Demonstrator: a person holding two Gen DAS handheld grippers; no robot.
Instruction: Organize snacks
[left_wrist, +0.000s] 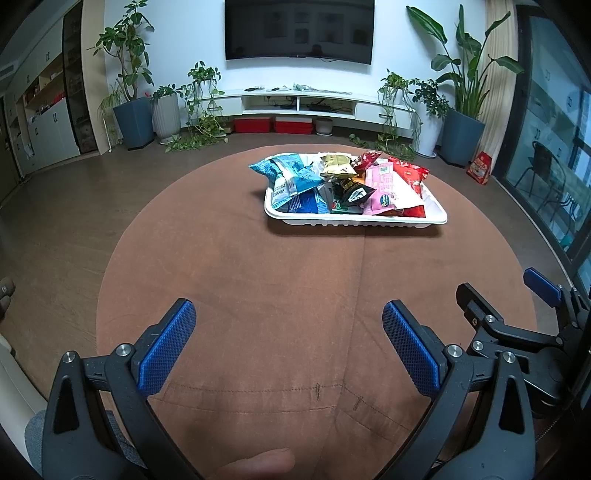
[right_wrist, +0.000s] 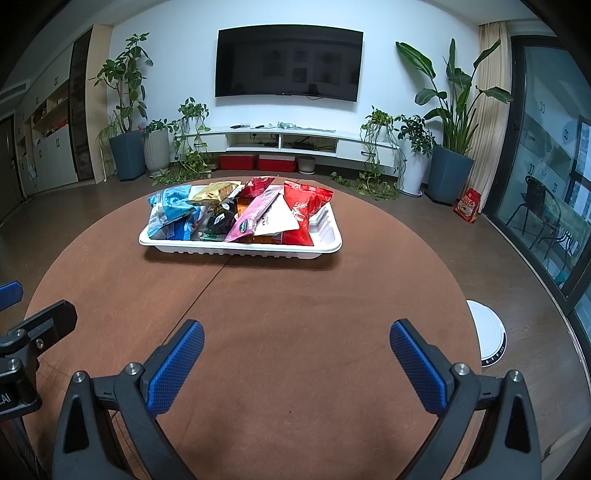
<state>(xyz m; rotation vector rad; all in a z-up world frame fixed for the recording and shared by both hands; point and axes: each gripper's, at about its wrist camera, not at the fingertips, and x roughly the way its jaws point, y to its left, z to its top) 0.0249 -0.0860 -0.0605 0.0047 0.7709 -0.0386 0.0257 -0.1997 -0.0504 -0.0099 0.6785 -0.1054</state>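
Observation:
A white tray (left_wrist: 436, 218) (right_wrist: 328, 242) sits on the far half of a round brown table (left_wrist: 277, 280) (right_wrist: 303, 295). It holds a pile of snack packets: blue bags (left_wrist: 291, 181) (right_wrist: 170, 206) on the left, a gold bag (left_wrist: 334, 164) (right_wrist: 214, 192), a black packet (left_wrist: 354, 192) (right_wrist: 219, 221), a pink packet (left_wrist: 386, 184) (right_wrist: 255, 214) and red bags (left_wrist: 412, 173) (right_wrist: 306, 206) on the right. My left gripper (left_wrist: 288, 314) is open and empty over the near table. My right gripper (right_wrist: 295, 334) is open and empty beside it; it also shows in the left wrist view (left_wrist: 498, 291).
A white round robot vacuum (right_wrist: 487, 336) sits on the floor right of the table. Potted plants (right_wrist: 450, 166), a white TV cabinet (right_wrist: 295, 142) with red boxes (right_wrist: 258, 162) below it and a wall TV (right_wrist: 288, 62) line the far wall. A red bag (right_wrist: 467, 205) stands by the glass door.

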